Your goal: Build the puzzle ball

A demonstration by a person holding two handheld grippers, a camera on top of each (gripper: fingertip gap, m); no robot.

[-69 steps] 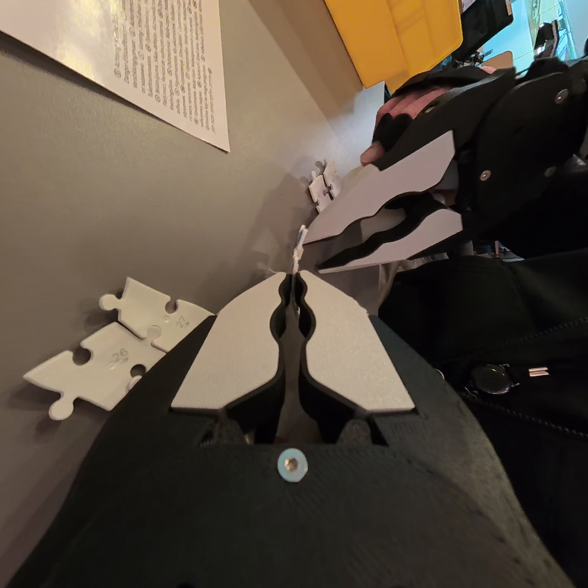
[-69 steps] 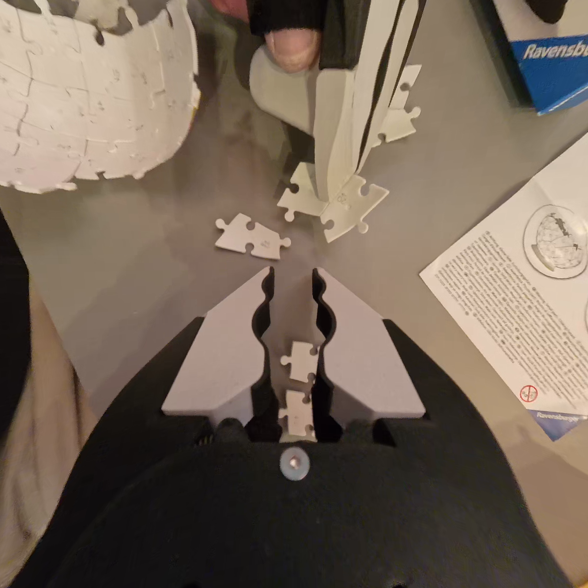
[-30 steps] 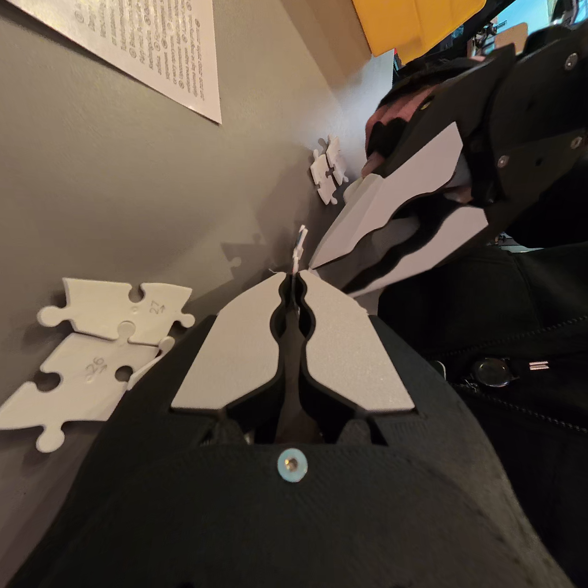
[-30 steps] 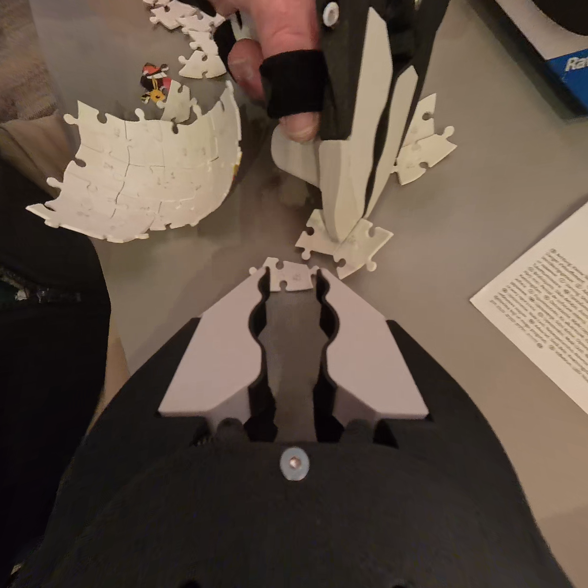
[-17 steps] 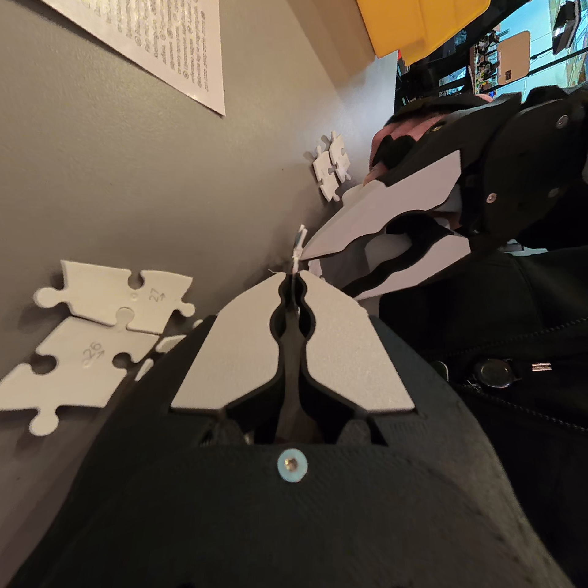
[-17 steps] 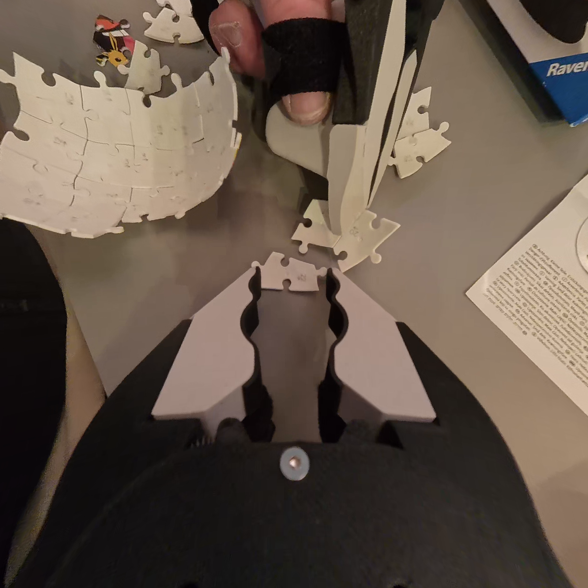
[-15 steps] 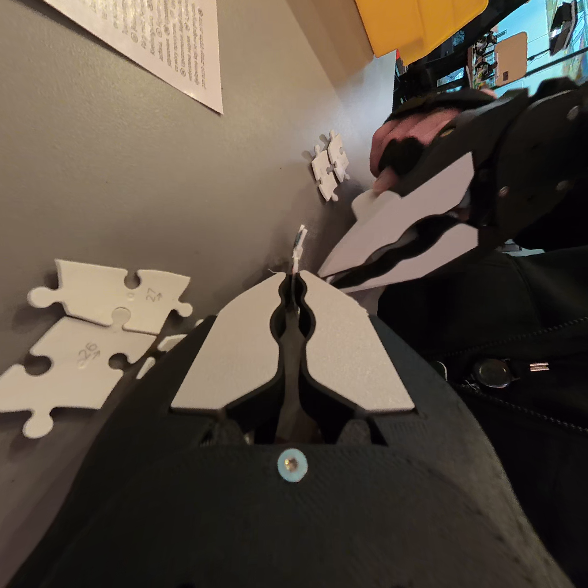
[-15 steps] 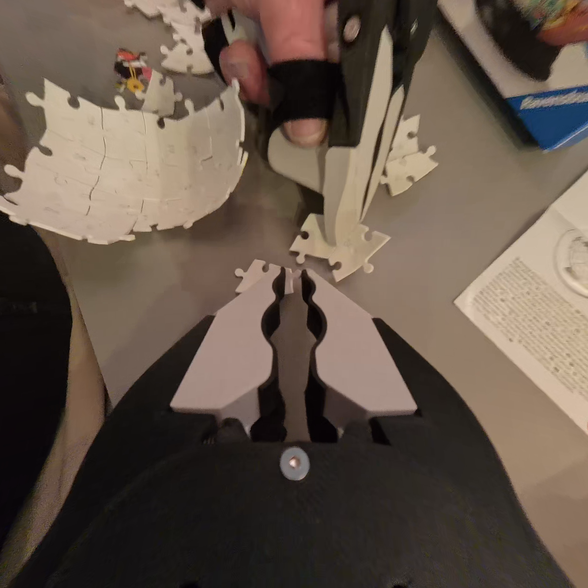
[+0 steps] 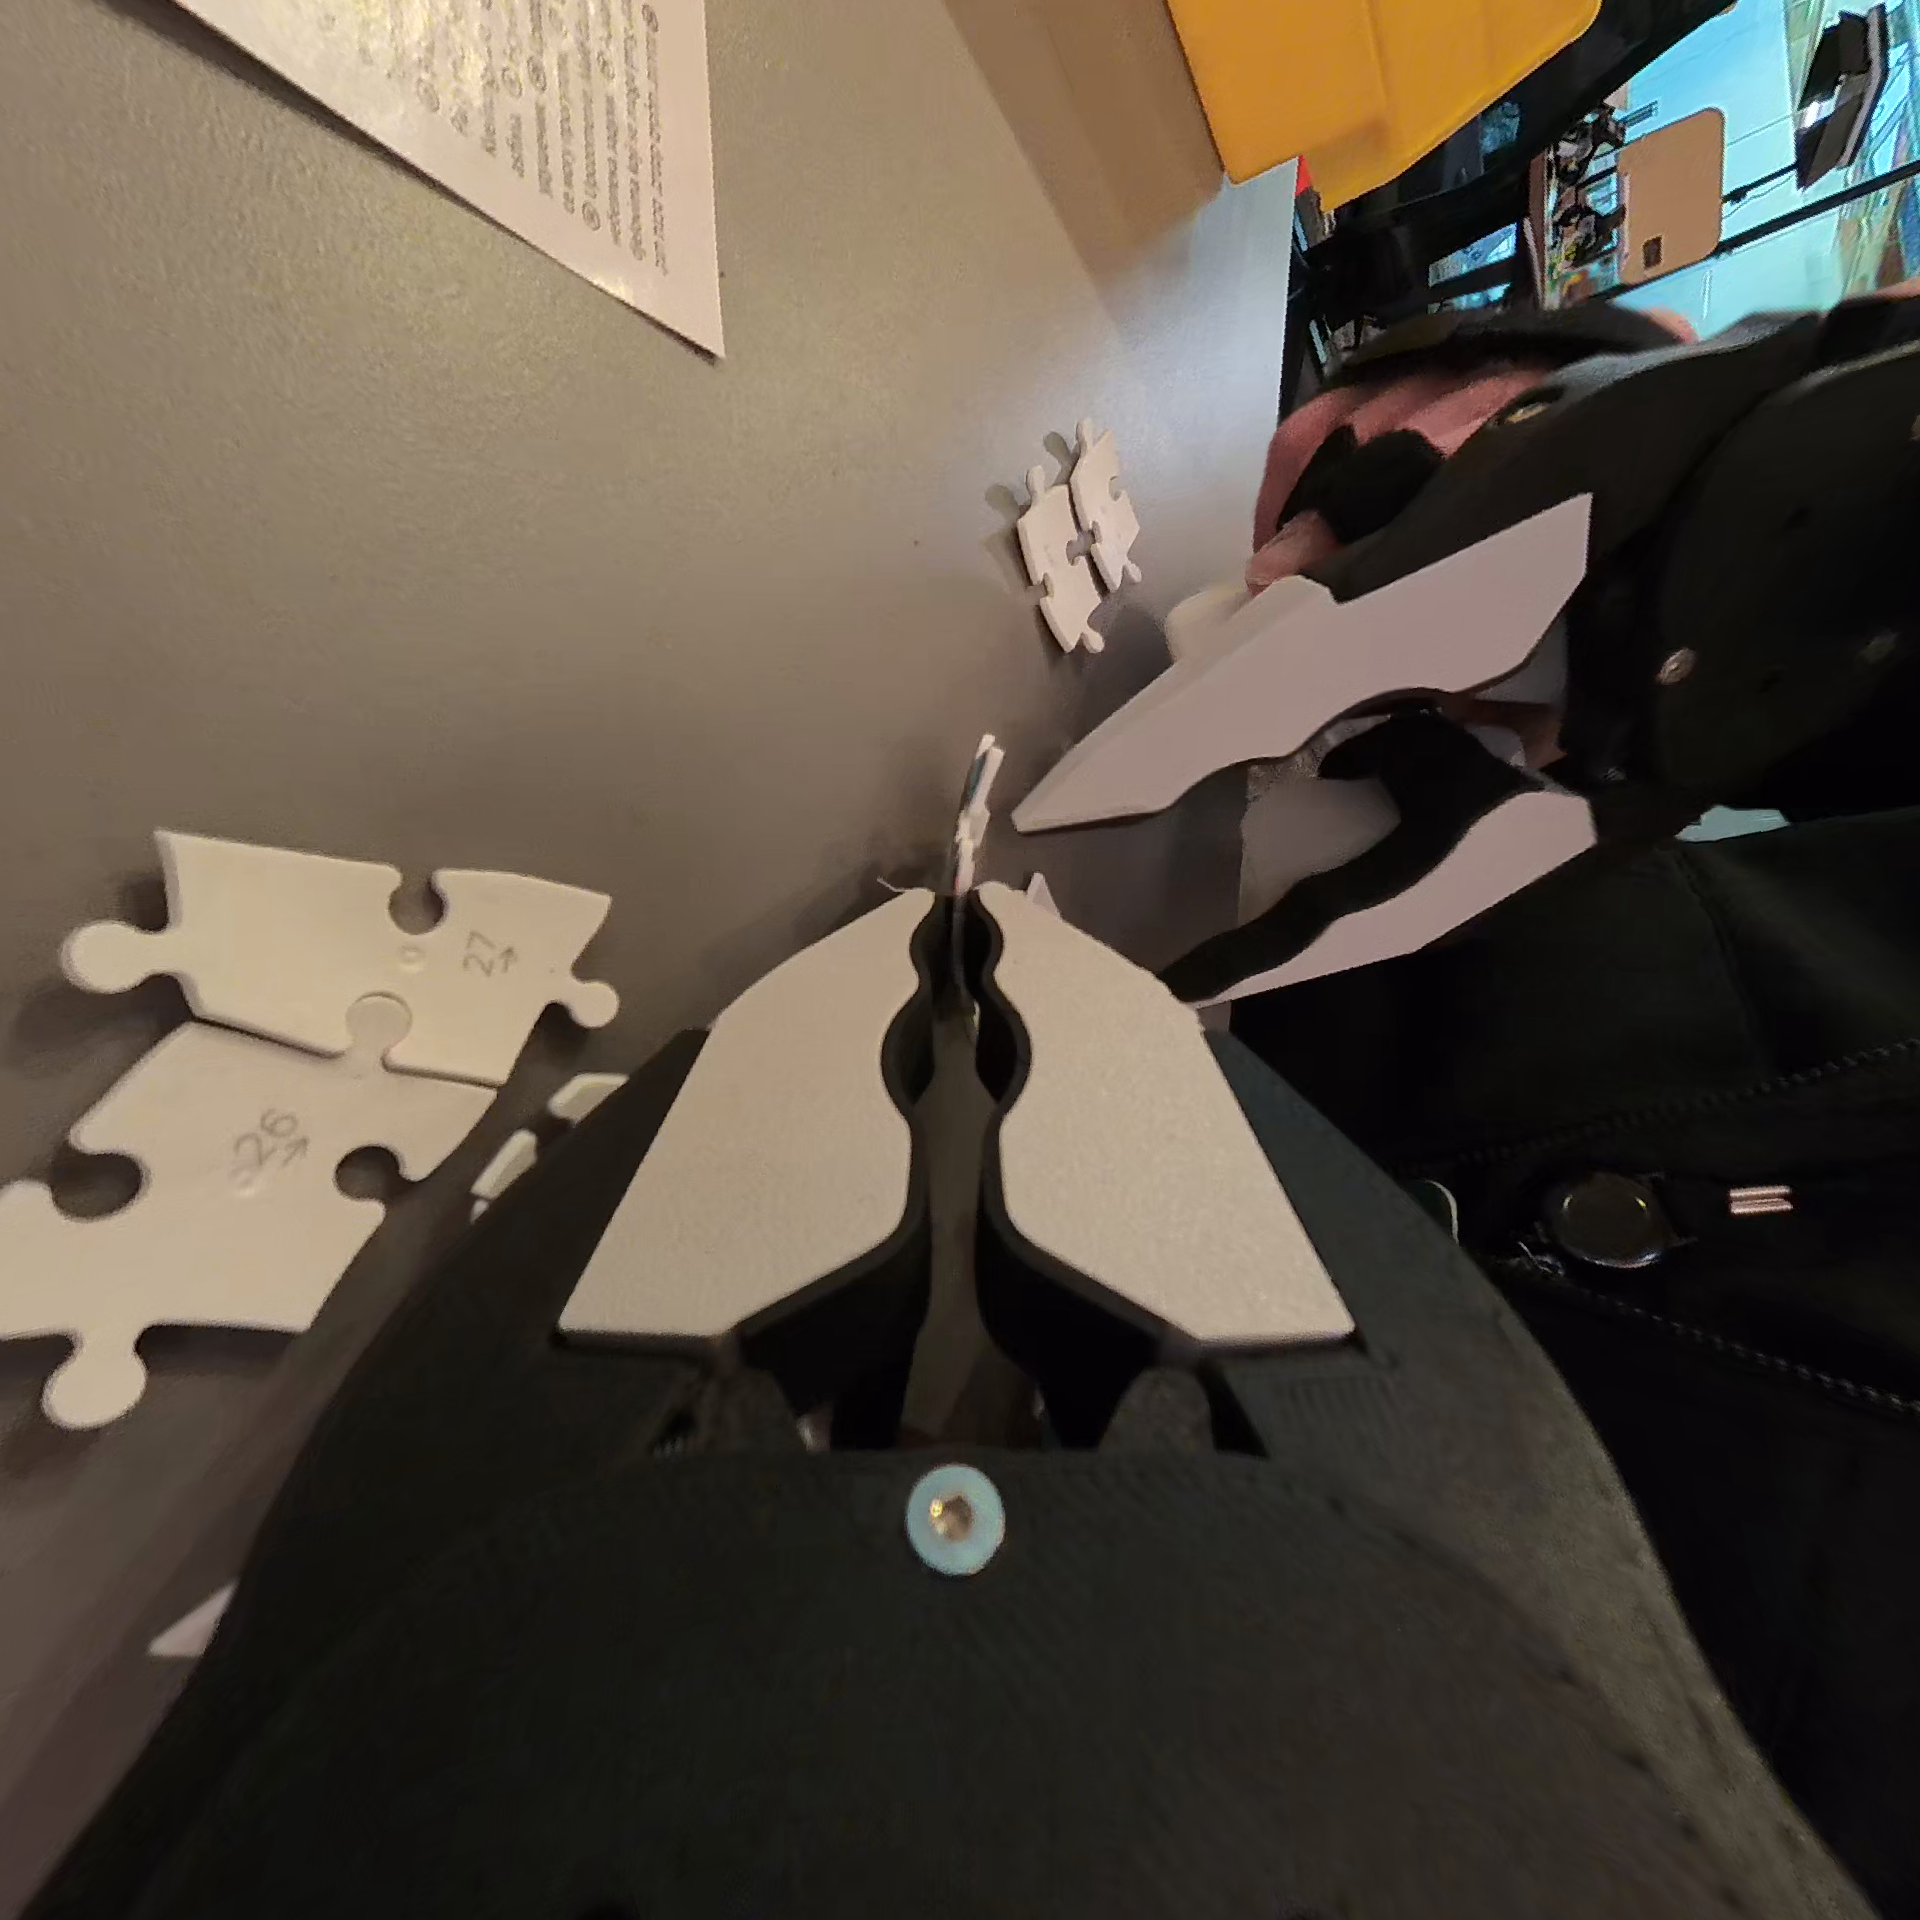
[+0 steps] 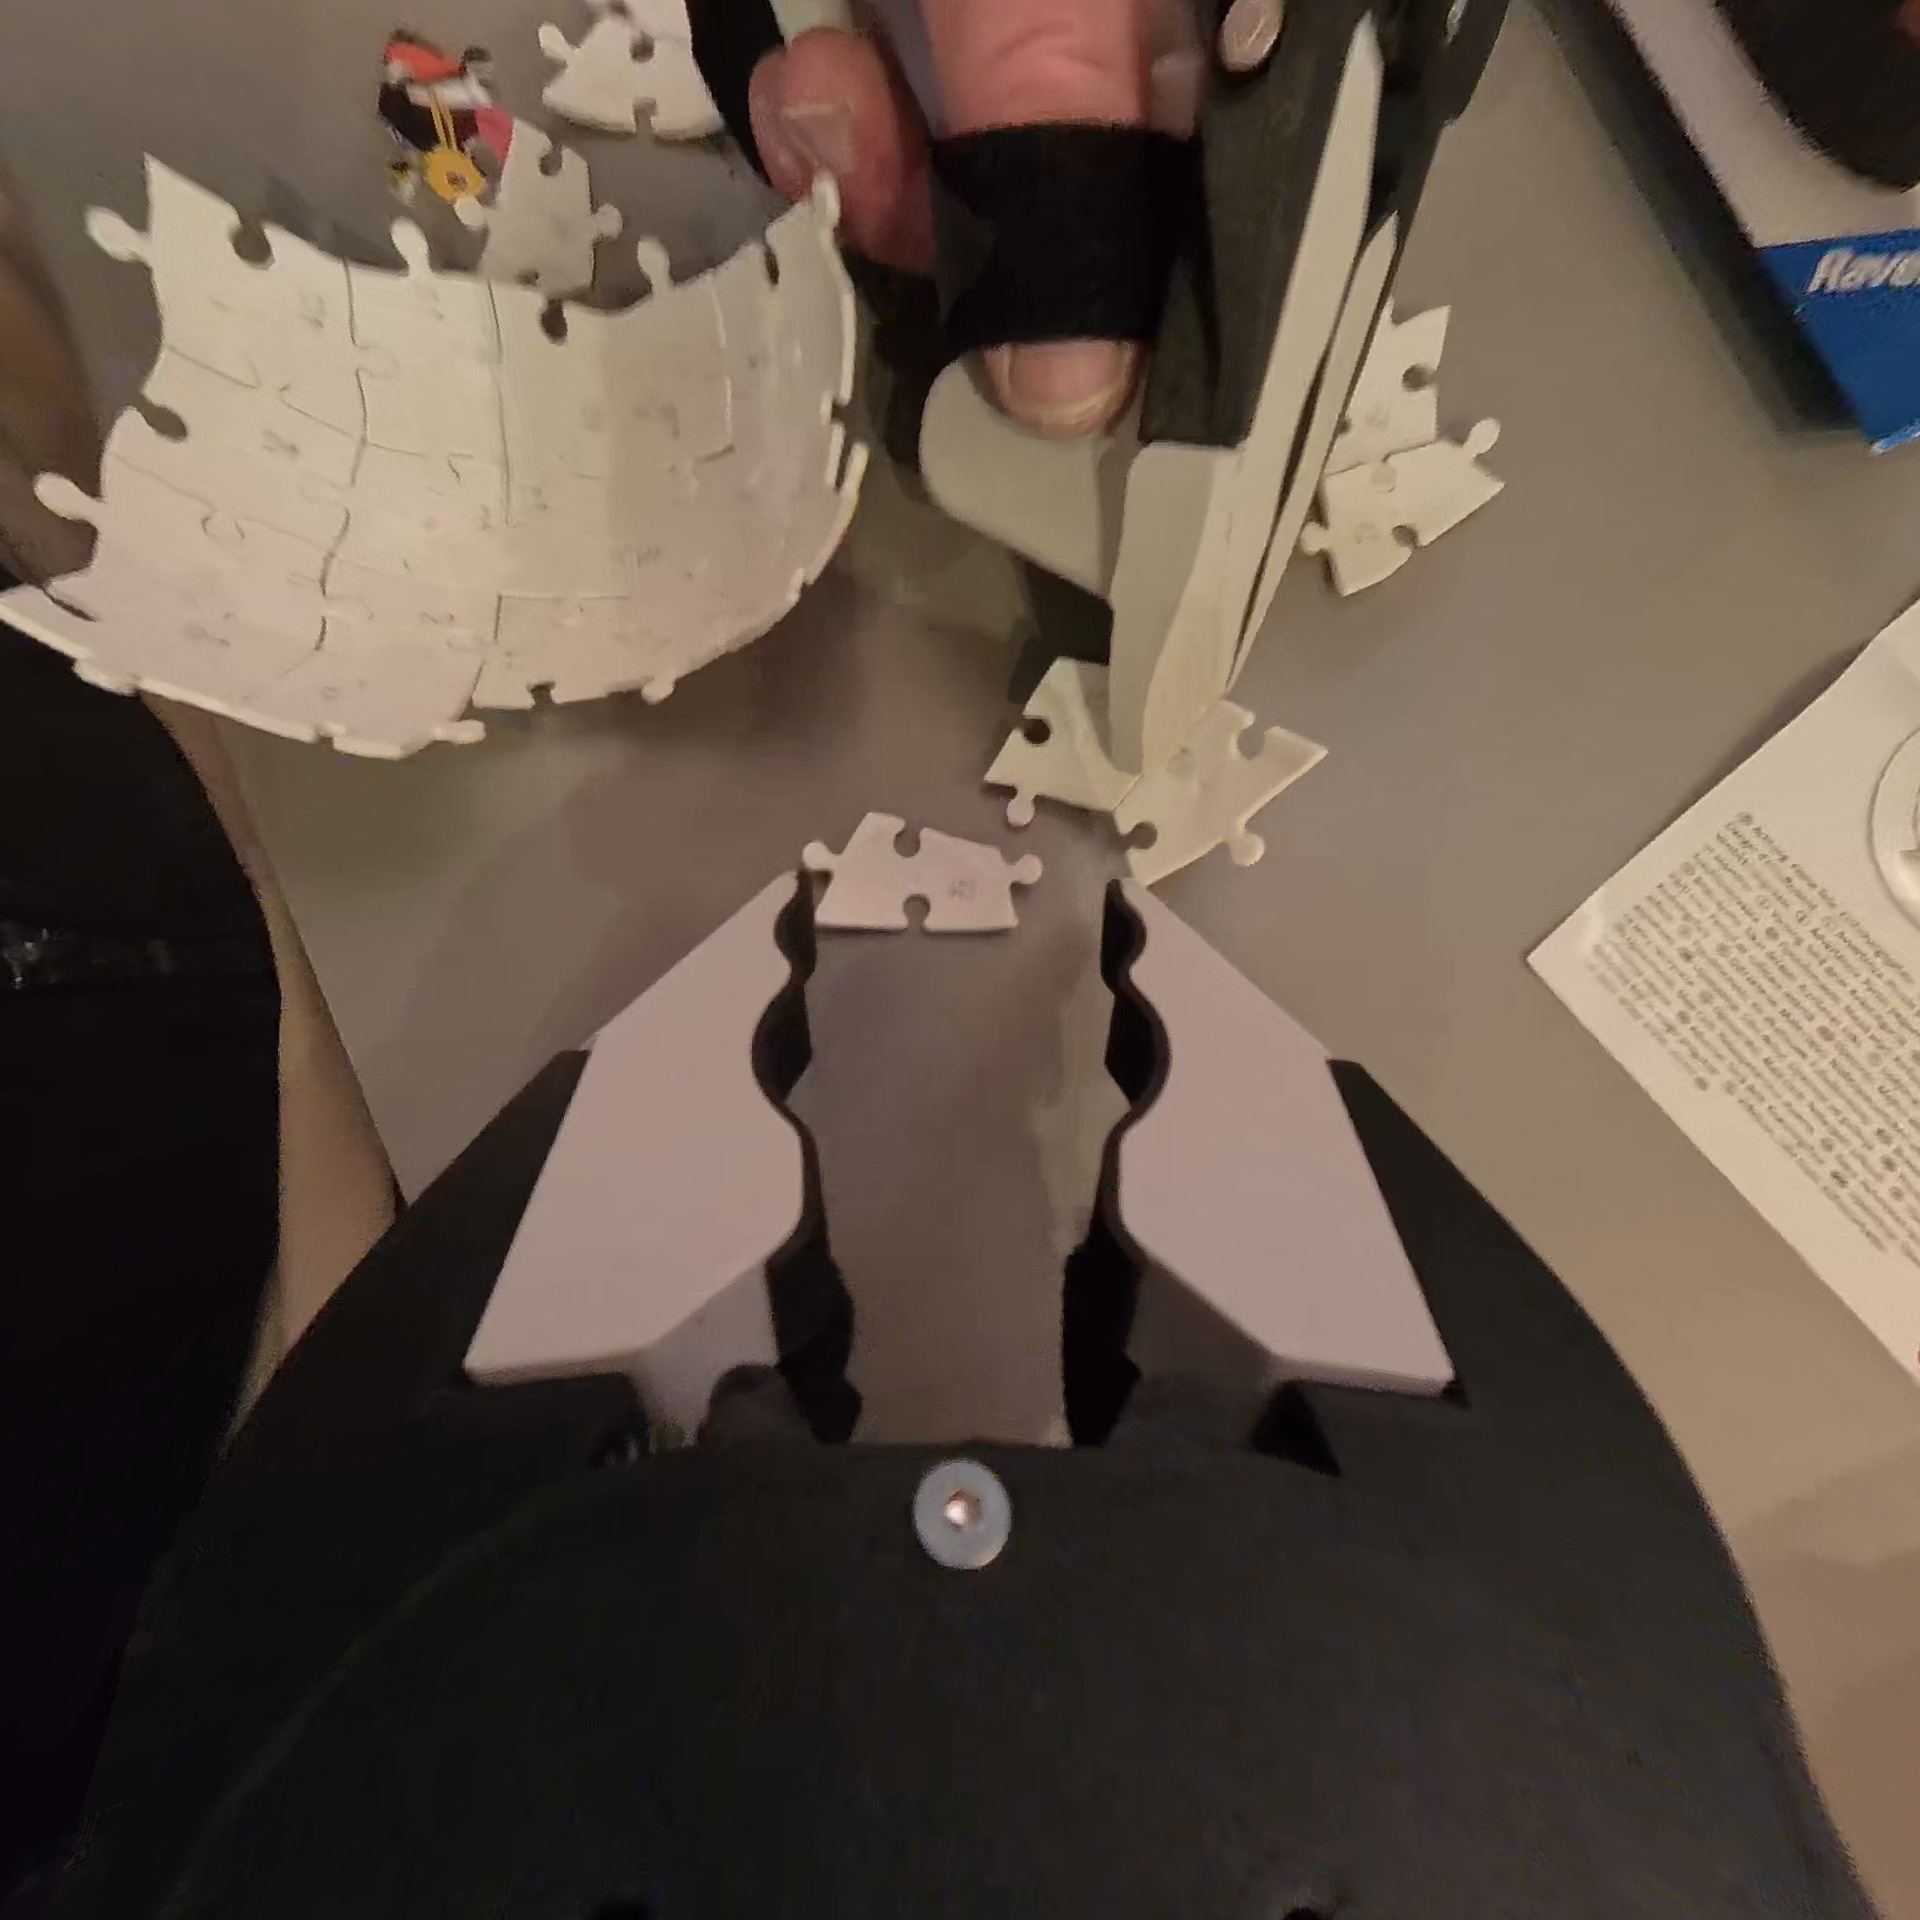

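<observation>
My left gripper (image 9: 961,904) is shut on a white puzzle piece (image 9: 977,800), seen edge-on past its tips. In the right wrist view the left gripper (image 10: 1148,764) points down at the table, and its joined white pieces (image 10: 1226,800) touch the grey surface. My right gripper (image 10: 954,894) is open wide and empty. A loose white piece (image 10: 920,888) lies flat on the table between its fingertips. The right gripper also shows open in the left wrist view (image 9: 1101,909). The partly built curved ball shell (image 10: 468,499) stands at the upper left.
A printed sheet (image 10: 1766,987) lies at the right, a blue box (image 10: 1849,301) at the upper right. Loose joined pieces (image 10: 1392,499) lie behind the left gripper. Two numbered joined pieces (image 9: 260,1039) lie left of my left gripper, another pair (image 9: 1075,540) farther off. Some 4 cm of space lies between my two pairs of fingers.
My right gripper narrowed around the loose piece, then opened wide; the piece lies flat on the table. The left gripper stays shut on its pieces.
</observation>
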